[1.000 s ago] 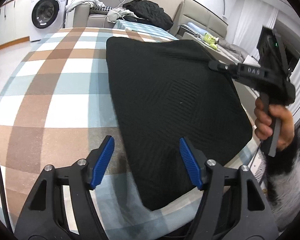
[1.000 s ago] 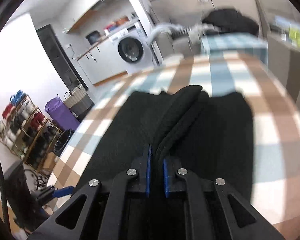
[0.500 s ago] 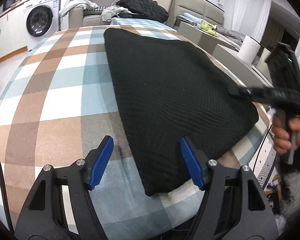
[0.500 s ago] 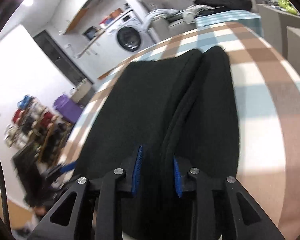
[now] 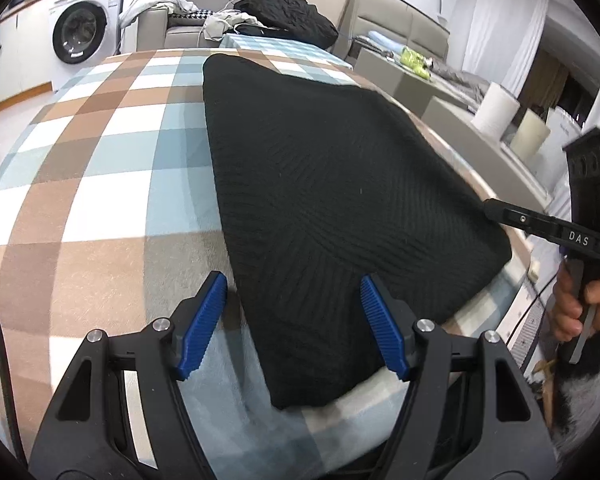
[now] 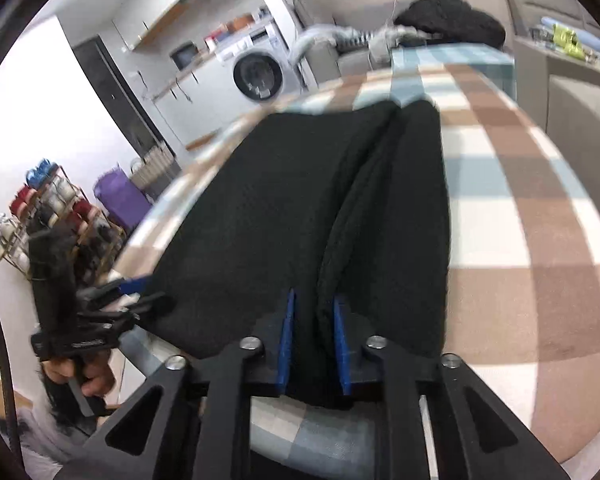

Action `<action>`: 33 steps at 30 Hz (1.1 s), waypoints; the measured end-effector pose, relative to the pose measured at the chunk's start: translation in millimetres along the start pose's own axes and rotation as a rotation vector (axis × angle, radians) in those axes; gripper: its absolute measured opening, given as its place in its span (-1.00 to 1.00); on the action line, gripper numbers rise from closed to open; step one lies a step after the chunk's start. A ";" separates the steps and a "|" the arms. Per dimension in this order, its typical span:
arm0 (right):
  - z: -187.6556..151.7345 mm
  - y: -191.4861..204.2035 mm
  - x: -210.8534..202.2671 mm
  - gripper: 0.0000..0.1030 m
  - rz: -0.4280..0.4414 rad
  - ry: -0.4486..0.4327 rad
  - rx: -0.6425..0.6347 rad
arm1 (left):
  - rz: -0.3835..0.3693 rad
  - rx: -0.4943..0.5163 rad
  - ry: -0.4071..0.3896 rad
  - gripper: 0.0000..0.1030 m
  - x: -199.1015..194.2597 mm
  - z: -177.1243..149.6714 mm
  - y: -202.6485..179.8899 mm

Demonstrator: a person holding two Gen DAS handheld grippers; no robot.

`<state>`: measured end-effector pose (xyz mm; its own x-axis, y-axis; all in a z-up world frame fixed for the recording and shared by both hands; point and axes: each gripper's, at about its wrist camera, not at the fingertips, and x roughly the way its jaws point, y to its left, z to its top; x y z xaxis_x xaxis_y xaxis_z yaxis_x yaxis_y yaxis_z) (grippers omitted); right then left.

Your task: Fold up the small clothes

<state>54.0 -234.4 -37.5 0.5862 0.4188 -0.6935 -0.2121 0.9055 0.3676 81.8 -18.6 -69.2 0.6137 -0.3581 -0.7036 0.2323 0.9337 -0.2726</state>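
Black knit garment [image 5: 340, 200] lies flat on the checked table [image 5: 100, 184], near corner at the table's front edge. Left tongs [image 5: 292, 324] are released, wide apart, straddling that corner without touching it. Right tongs [image 6: 312, 344] are partly apart with a raised fold ridge between the pads (contact is hard to read, view is blurred). Looks like mid-fold; next move probably needs both tongs to clamp an edge and carry it over. Garment type and its underside are hidden.
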 end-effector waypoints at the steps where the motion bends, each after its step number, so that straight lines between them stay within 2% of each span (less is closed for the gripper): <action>1: 2.3 -5.3 -1.1 -0.39 -0.009 -0.014 0.015 | 0.000 -0.005 -0.004 0.16 2.6 2.7 1.0; 3: 6.3 -20.8 2.5 -0.36 -0.037 -0.016 0.061 | 0.009 -0.009 -0.006 -0.03 6.5 7.2 1.6; 6: 8.9 -38.4 10.6 -0.36 -0.047 -0.010 0.114 | 0.009 -0.022 -0.011 -0.55 9.6 13.1 2.1; 7: 9.4 -40.7 12.6 -0.37 -0.040 -0.012 0.120 | 0.009 -0.016 -0.014 -0.65 9.3 14.1 1.2; 9: 9.8 -39.2 18.2 -0.43 -0.037 0.001 0.105 | 0.025 0.002 -0.024 -0.73 7.6 14.2 -1.9; 10: 9.5 -36.7 20.9 -0.54 -0.034 0.009 0.093 | 0.032 0.009 -0.028 -0.75 6.7 13.8 -3.1; 14: 9.4 -30.0 28.3 -0.58 -0.026 0.025 0.088 | 0.057 0.026 -0.039 -0.78 1.1 10.9 -2.2; 25: 8.6 4.2 45.7 -0.56 0.049 0.101 0.002 | 0.103 -0.036 -0.060 -0.78 -29.0 -1.0 31.9; 27: 13.7 5.2 38.8 -0.52 0.035 0.072 -0.013 | 0.103 -0.033 -0.060 -0.77 -30.1 -1.0 32.5; 28: 16.7 4.4 34.0 -0.49 0.029 0.045 -0.008 | 0.109 -0.030 -0.057 -0.75 -30.1 -0.5 32.2; 31: 31.9 1.5 27.9 -0.01 0.046 -0.006 0.033 | 0.117 -0.027 -0.056 -0.63 -30.5 -0.5 31.2; 33: 42.2 4.2 35.7 0.00 0.065 0.000 0.030 | 0.122 -0.024 -0.060 -0.55 -31.6 -0.9 31.4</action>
<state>107.0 -218.6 -34.6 0.5720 0.4769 -0.6674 -0.2266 0.8738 0.4303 69.0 22.0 -56.2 0.6807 -0.2408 -0.6919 0.1360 0.9696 -0.2037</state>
